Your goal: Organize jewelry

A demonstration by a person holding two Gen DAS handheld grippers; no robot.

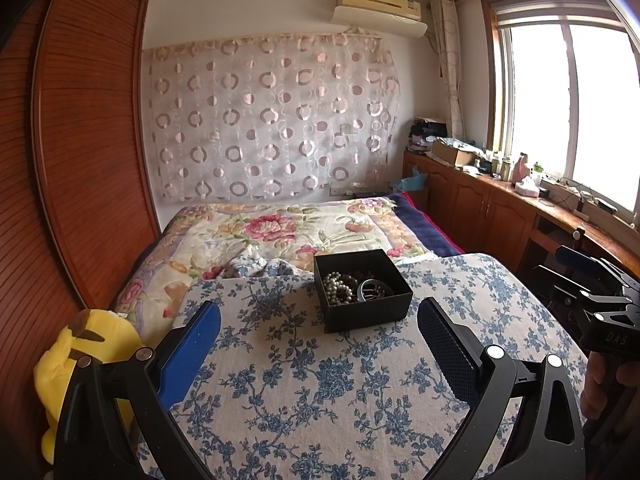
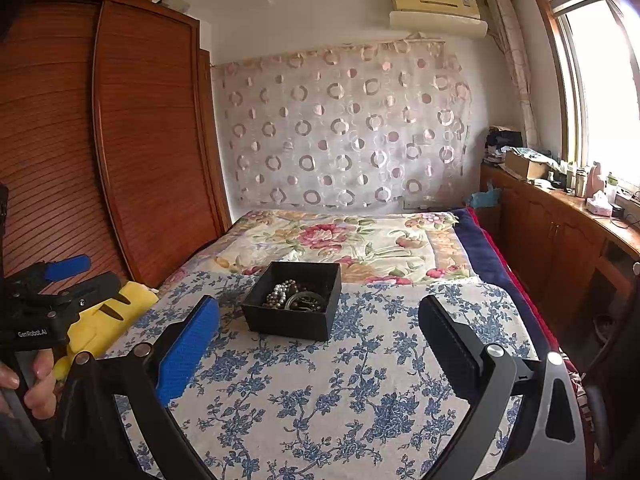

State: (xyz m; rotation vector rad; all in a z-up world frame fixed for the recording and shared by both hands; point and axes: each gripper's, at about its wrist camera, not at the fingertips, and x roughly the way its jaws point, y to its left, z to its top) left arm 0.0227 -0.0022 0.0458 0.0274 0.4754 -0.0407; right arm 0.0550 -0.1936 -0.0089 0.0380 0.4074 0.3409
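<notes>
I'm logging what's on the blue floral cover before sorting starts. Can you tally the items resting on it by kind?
Black open box with jewelry inside: 1
Pearl bead strand in the box: 1
Dark ring-shaped bangle in the box: 1
Total: 3

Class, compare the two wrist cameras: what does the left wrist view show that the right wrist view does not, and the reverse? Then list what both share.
Only the left wrist view shows the right hand-held gripper at its right edge, open.

Only the right wrist view shows the left hand-held gripper at its left edge, open.

Both share the black box holding a pearl strand and darker jewelry, standing on the blue floral cloth, and the yellow plush toy.
</notes>
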